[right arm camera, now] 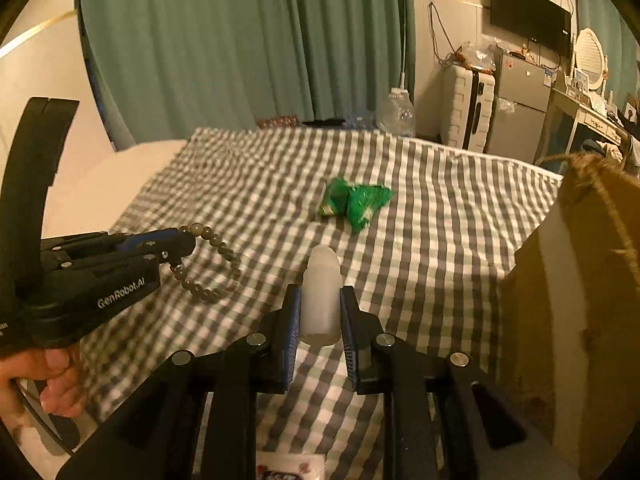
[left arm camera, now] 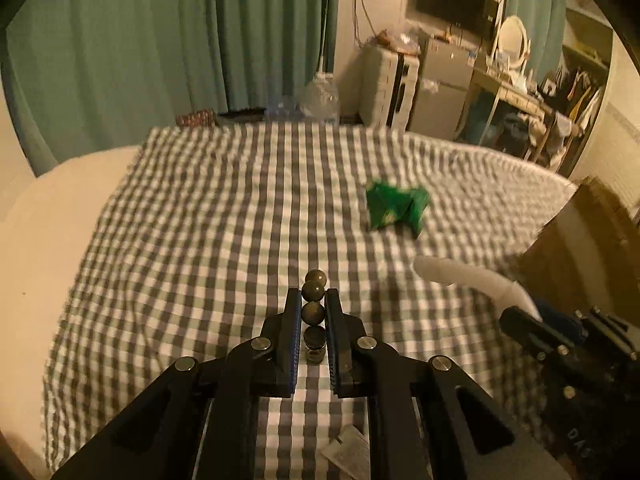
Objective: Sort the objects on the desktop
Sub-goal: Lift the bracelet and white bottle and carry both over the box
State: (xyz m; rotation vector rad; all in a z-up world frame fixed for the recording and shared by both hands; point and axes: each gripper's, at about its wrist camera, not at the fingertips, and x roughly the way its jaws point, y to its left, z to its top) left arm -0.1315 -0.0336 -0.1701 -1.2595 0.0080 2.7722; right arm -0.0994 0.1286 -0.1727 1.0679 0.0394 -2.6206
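Observation:
My left gripper [left arm camera: 313, 300] is shut on a string of dark round beads [left arm camera: 313, 312], lifted above the checked cloth. From the right wrist view the same bracelet [right arm camera: 212, 264] hangs in a loop from the left gripper [right arm camera: 182, 246]. My right gripper [right arm camera: 320, 300] is shut on a small white translucent bottle [right arm camera: 320, 296], held upright over the cloth. That bottle [left arm camera: 468, 280] also shows at the right of the left wrist view, sticking out of the right gripper [left arm camera: 516, 312]. A crumpled green wrapper [left arm camera: 396, 210] [right arm camera: 354, 202] lies further out on the cloth.
The grey-and-white checked cloth [left arm camera: 200, 220] covers a bed-like surface. A brown cardboard box [right arm camera: 572, 292] stands at the right edge. A small paper packet [left arm camera: 348, 452] lies near the front. A person's hand [right arm camera: 48, 384] holds the left gripper's handle. Curtains, a suitcase and a fridge stand behind.

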